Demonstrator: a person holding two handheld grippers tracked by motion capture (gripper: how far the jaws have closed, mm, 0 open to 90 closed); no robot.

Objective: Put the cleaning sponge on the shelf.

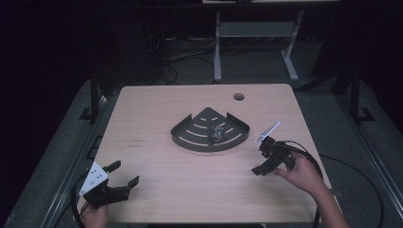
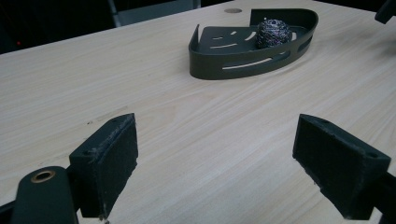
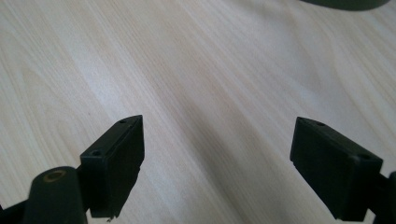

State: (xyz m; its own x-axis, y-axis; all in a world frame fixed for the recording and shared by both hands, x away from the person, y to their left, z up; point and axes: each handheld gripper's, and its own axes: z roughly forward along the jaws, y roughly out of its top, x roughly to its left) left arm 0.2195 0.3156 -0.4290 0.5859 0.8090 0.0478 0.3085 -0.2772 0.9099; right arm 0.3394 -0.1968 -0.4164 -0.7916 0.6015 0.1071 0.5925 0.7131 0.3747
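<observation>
A dark quarter-round slotted tray [image 1: 190,135] lies at the table's middle, and a small wiry, metallic-looking ball [image 1: 217,134] rests inside it. Near the front left corner my left gripper [image 1: 124,173] is open and empty, aimed toward the tray. In the left gripper view the tray [image 2: 233,65] and ball [image 2: 273,32] lie far ahead beyond the wide-apart jaws [image 2: 224,158]. To the right of the tray a hand holds my right gripper [image 1: 260,159], tilted down over bare wood. Its jaws [image 3: 217,163] stand open with nothing between them, and the tray's rim [image 3: 345,3] shows at the top edge.
The light wooden table [image 1: 157,190] has a round cable hole [image 1: 238,97] at its far right. A white-legged frame [image 1: 217,47] and cables lie on the dark floor beyond. Black cables trail off both grippers near the front edge.
</observation>
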